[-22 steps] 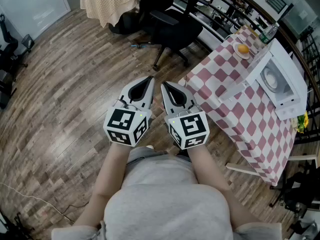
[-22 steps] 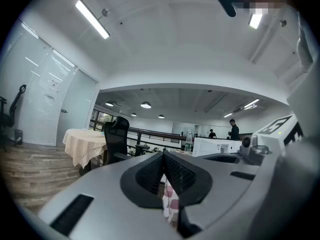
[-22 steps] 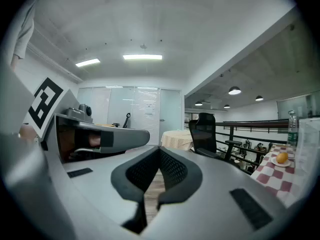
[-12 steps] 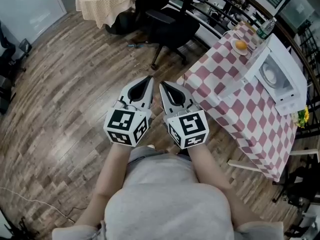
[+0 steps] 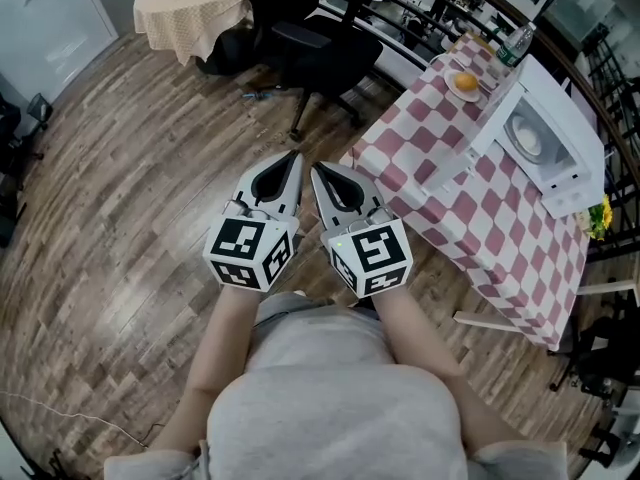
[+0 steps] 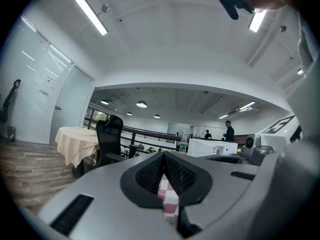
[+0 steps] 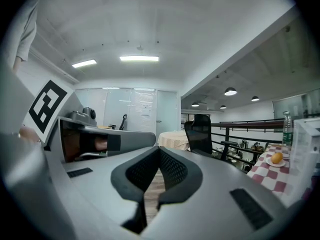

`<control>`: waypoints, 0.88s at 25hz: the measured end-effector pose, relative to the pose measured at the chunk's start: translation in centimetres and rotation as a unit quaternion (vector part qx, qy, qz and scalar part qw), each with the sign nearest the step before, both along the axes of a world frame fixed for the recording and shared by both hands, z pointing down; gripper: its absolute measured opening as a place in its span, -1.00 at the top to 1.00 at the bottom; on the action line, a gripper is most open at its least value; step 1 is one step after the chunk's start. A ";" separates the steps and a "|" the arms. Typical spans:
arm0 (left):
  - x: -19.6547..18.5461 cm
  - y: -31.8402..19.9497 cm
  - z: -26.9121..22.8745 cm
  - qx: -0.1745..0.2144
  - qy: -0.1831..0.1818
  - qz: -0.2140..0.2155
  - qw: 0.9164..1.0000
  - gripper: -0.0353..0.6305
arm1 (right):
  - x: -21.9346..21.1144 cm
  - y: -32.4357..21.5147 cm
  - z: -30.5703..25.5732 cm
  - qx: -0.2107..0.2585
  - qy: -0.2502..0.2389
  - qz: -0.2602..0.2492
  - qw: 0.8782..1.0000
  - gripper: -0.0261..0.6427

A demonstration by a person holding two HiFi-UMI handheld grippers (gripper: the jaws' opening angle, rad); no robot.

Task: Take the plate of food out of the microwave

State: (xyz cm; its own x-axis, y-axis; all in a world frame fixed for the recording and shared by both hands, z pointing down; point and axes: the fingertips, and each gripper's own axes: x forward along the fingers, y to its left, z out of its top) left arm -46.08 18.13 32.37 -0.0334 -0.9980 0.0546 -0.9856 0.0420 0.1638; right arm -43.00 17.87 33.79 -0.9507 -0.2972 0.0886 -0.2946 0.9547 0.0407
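- Left gripper (image 5: 293, 160) and right gripper (image 5: 318, 171): jaws together, empty, side by side, well apart from the microwave (image 5: 575, 138) on the checked desk (image 5: 440, 183).
- Plate (image 5: 527, 140): inside the microwave, whose door is open, ahead-right of both jaws.
- Judgement: right gripper nearer.

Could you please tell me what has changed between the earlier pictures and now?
The table and microwave have slid slightly left in the head view; nothing was taken or let go. The left gripper and right gripper stay side by side, jaws shut, empty.
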 end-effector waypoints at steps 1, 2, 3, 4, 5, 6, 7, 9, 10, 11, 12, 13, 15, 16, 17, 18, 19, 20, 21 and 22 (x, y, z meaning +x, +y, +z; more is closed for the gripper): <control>0.3 -0.3 -0.1 -0.001 -0.002 0.004 1.000 0.88 | 0.3 -0.1 -0.1 0.001 -0.001 0.002 1.000 0.85; 0.6 -0.5 -0.1 -0.003 -0.003 0.008 1.000 0.88 | 0.6 -0.3 -0.2 0.002 -0.002 0.003 1.000 0.85; 1.0 -0.8 -0.1 -0.005 -0.004 0.012 1.000 0.88 | 0.9 -0.5 -0.2 0.002 -0.003 0.006 1.000 0.85; 1.4 -1.1 -0.1 -0.006 -0.003 0.016 1.000 0.88 | 1.3 -0.7 -0.3 0.002 -0.003 0.009 1.000 0.85; 1.8 -1.4 -0.2 -0.007 -0.002 0.021 1.000 0.88 | 1.6 -0.9 -0.3 0.002 -0.003 0.014 1.000 0.85; 2.2 -1.7 -0.2 -0.007 -0.001 0.025 1.000 0.88 | 2.0 -1.2 -0.4 0.002 -0.003 0.018 1.000 0.85; 2.6 -2.0 -0.2 -0.008 0.000 0.030 1.000 0.88 | 2.4 -1.4 -0.5 0.003 -0.004 0.023 1.000 0.85; 3.5 -2.6 -0.1 -0.009 -0.001 0.038 0.999 0.88 | 3.1 -2.1 -0.6 0.003 -0.004 0.032 0.999 0.85; 3.9 -2.9 -0.1 -0.010 -0.002 0.041 0.999 0.88 | 3.5 -2.5 -0.6 0.002 -0.004 0.036 0.999 0.85; 4.3 -3.2 0.0 -0.011 -0.002 0.044 0.999 0.88 | 3.9 -2.9 -0.6 0.000 -0.003 0.040 0.999 0.85; 4.6 -3.6 0.0 -0.011 -0.002 0.046 0.999 0.88 | 4.3 -3.3 -0.5 -0.002 -0.003 0.042 0.999 0.85; 4.9 -3.9 0.0 -0.012 -0.002 0.047 0.999 0.88 | 4.7 -3.6 -0.4 -0.004 -0.003 0.045 0.999 0.85; 5.4 -4.5 -0.1 -0.013 -0.001 0.048 0.999 0.88 | 5.4 -4.1 -0.4 -0.006 -0.005 0.051 0.999 0.85; 5.6 -4.8 -0.2 -0.013 0.000 0.049 0.999 0.88 | 5.8 -4.4 -0.5 -0.007 -0.006 0.055 0.998 0.85; 5.9 -5.2 -0.3 -0.013 0.002 0.051 0.999 0.88 | 6.2 -4.6 -0.6 -0.007 -0.006 0.058 0.998 0.85; 6.2 -5.6 -0.3 -0.013 0.003 0.053 0.998 0.88 | 6.6 -5.0 -0.6 -0.006 -0.007 0.062 0.998 0.85; 6.5 -6.0 -0.4 -0.013 0.003 0.056 0.998 0.88 | 7.0 -5.3 -0.7 -0.006 -0.007 0.066 0.998 0.85; 6.9 -6.5 -0.4 -0.014 0.003 0.059 0.998 0.88 | 7.4 -5.7 -0.8 -0.006 -0.007 0.069 0.998 0.85; 7.4 -6.9 -0.4 -0.015 0.002 0.063 0.998 0.88 | 7.8 -6.1 -0.8 -0.007 -0.009 0.073 0.997 0.85; 8.0 -7.3 -0.5 -0.016 0.000 0.068 0.998 0.88 | 8.3 -6.6 -0.9 -0.008 -0.010 0.076 0.997 0.85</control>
